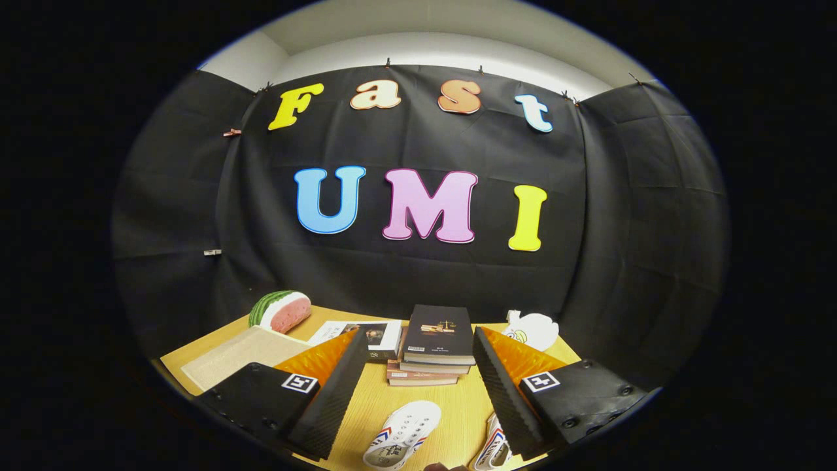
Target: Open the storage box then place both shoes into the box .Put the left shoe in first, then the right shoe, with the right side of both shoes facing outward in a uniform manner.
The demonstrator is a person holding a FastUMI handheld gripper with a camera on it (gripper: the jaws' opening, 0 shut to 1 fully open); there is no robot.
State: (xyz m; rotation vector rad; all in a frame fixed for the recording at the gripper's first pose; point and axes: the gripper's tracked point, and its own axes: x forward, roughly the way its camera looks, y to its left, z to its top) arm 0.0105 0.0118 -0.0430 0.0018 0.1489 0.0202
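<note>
Two white canvas sneakers lie low in the frame on the wooden table (451,418): one sneaker (402,435) sits at bottom centre between the fingers, the other sneaker (492,451) is partly hidden behind the right finger at lower right. Which is the left shoe I cannot tell from here. The gripper (418,386) hangs above them with its fingers spread wide, holding nothing.

Such shoes look light and soft-sided, with a stiffer rubber sole; I'd guess the heel collar or sidewall gives the surest pinch, since the toe cap may slip.

Further back, mid-frame, stands a stack of books (435,347), touching a flat booklet (366,335) on its left. A woven mat (235,360) and a watermelon-slice toy (281,311) lie left, a white plush (533,328) right.
</note>
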